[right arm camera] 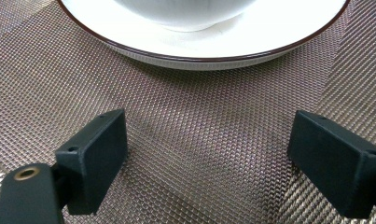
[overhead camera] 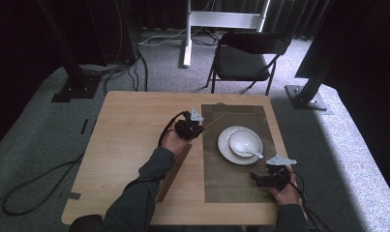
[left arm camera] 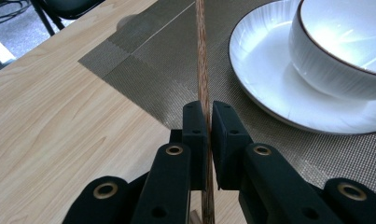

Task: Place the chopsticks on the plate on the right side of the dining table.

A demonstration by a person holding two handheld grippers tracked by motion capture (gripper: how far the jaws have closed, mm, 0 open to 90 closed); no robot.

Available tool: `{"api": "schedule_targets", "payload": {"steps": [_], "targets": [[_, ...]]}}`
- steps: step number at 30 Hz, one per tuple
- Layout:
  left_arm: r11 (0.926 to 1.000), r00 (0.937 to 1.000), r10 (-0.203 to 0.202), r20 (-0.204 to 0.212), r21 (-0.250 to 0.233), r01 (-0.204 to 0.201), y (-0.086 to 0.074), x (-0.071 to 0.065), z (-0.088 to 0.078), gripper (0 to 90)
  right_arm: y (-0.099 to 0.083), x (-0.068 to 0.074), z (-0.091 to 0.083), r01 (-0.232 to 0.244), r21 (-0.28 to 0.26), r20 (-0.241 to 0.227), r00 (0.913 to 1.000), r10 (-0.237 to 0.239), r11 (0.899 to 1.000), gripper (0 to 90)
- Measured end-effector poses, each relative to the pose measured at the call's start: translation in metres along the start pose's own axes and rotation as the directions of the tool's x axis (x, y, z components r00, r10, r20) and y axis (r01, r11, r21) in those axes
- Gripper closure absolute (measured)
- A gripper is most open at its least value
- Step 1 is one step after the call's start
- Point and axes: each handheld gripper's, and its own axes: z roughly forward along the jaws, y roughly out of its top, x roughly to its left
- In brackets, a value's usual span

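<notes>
A thin brown wooden chopstick (left arm camera: 202, 70) is clamped between the jaws of my left gripper (left arm camera: 209, 121), which is shut on it. The stick runs forward over the corner of the woven placemat (left arm camera: 153, 74). From above, the left gripper (overhead camera: 195, 128) sits at the mat's left edge and the chopstick (overhead camera: 216, 120) slants up to the right. A white plate (overhead camera: 226, 147) carries a white bowl (overhead camera: 245, 141) with a white spoon (overhead camera: 253, 153) in it. My right gripper (right arm camera: 209, 154) stands open just above the mat, near the plate's rim (right arm camera: 209, 58).
A long brown wooden box (overhead camera: 175, 171) lies on the table under the left forearm. A black folding chair (overhead camera: 246, 60) stands beyond the table's far edge. Bare tabletop (overhead camera: 129, 140) stretches to the left of the mat.
</notes>
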Motion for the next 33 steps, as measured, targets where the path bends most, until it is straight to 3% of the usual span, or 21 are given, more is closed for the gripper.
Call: {"api": "schedule_targets", "payload": {"steps": [33], "targets": [[0.9999, 0.9989, 0.006, 0.047, -0.014, -0.006, 0.023, -0.021, 0.023, 84.9, 0.000, 0.000, 0.000, -0.001, 0.000, -0.001, 1.0000, 0.001, 1.000, 11.6]]}}
